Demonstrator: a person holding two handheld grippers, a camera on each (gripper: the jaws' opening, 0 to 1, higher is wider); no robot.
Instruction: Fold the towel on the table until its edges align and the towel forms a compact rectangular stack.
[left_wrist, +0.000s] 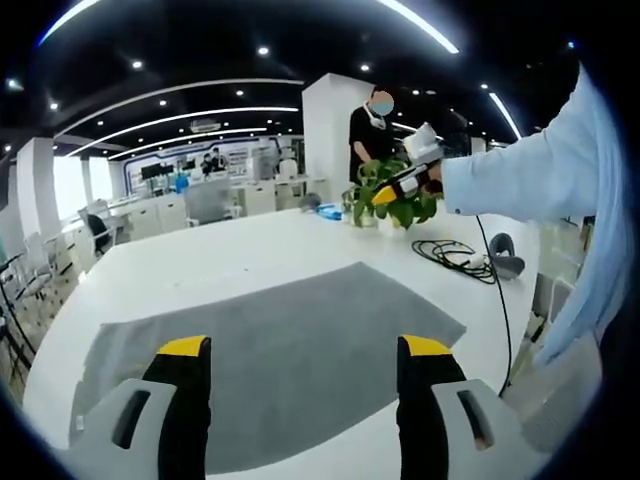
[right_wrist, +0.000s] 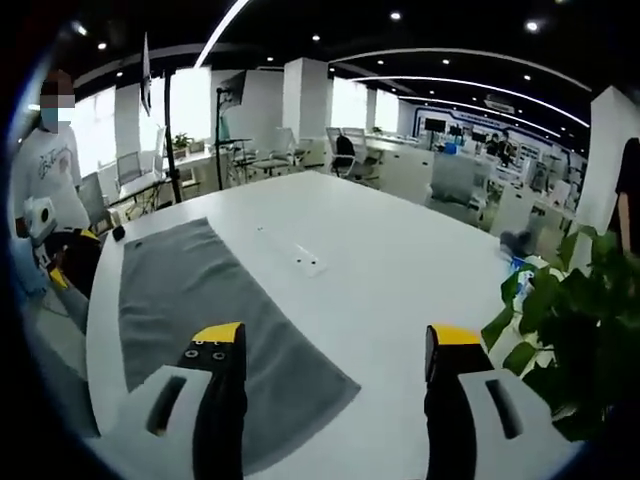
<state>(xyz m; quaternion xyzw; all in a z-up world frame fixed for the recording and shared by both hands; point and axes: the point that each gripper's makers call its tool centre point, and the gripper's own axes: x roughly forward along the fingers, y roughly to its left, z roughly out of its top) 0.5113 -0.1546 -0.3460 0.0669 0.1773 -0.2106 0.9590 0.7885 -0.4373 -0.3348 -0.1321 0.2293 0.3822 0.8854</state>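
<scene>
A grey towel (left_wrist: 300, 340) lies spread flat on the white table (left_wrist: 230, 255). My left gripper (left_wrist: 305, 350) hovers over its near edge, jaws wide apart and holding nothing. In the right gripper view the same towel (right_wrist: 190, 295) runs away to the left. My right gripper (right_wrist: 337, 340) is open above the towel's near corner and the bare table (right_wrist: 400, 260), also holding nothing. The right gripper (left_wrist: 400, 185) also shows in the left gripper view, raised over the far side in a hand with a light blue sleeve. The left gripper (right_wrist: 62, 268) shows at the far left edge.
A potted plant (left_wrist: 395, 200) stands at the table's far side, seen close by (right_wrist: 570, 320) in the right gripper view. A black cable (left_wrist: 455, 255) coils near the table's right edge. A small white fitting (right_wrist: 305, 260) lies mid-table. A person (left_wrist: 375, 125) stands behind the plant; desks and chairs surround the table.
</scene>
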